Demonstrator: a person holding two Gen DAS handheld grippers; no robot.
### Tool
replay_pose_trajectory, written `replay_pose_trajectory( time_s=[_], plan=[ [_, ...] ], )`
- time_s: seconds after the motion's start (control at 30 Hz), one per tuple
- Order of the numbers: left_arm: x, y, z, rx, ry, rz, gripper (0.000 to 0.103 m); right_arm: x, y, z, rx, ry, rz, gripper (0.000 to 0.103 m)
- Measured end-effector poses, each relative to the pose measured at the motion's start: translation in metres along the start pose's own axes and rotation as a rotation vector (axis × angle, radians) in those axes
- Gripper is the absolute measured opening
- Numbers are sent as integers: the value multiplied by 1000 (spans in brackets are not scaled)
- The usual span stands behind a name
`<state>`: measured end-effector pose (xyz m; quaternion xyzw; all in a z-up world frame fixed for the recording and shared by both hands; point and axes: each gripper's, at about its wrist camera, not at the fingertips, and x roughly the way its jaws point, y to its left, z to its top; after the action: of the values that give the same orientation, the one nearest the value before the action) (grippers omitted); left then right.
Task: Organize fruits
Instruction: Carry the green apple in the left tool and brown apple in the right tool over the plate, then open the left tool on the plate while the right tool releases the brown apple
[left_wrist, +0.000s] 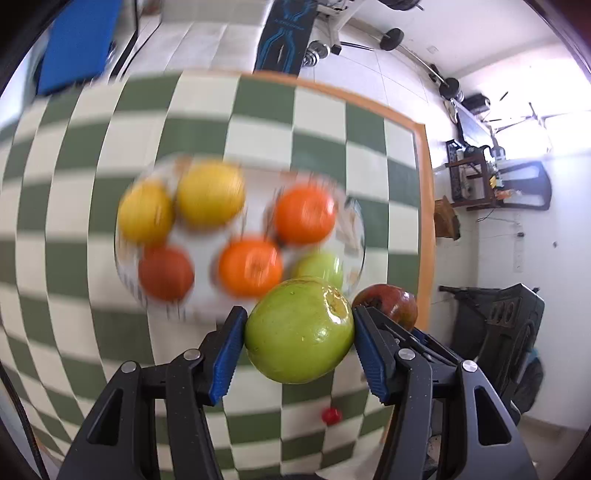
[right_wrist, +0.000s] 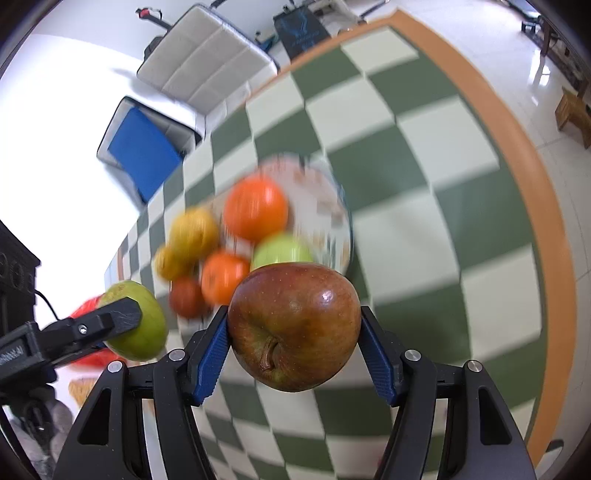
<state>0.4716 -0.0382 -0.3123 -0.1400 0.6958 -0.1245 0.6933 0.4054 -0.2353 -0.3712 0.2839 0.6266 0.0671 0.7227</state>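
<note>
My left camera looks down along its tongs (left_wrist: 299, 332) at the checked worktop (left_wrist: 92, 147) from close above. My right camera looks down too, more slanted. Both see the same fruit plate (left_wrist: 354, 221) (right_wrist: 332, 206).

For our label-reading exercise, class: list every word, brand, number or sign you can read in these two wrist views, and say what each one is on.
White lettering on the left gripper's black body at the lower left edge of the right wrist view: cut off and too small to read.
Blue pattern on the dark board leaning beyond the table: no readable words.
Printed marks on the plate: too blurred to read.
Green apple, red apple: no stickers.
</note>
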Motion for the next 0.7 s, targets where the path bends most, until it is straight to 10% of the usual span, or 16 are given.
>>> replay_pose_trajectory(
  time_s=[0.37, 0.7],
  plan=[
    [62, -14, 105, 142, 96, 271, 55, 39, 10, 60, -94, 5, -162, 69],
    [86, 3, 101, 113, 209, 252, 56, 43, 14, 61, -114, 24, -169, 71]
  ],
)
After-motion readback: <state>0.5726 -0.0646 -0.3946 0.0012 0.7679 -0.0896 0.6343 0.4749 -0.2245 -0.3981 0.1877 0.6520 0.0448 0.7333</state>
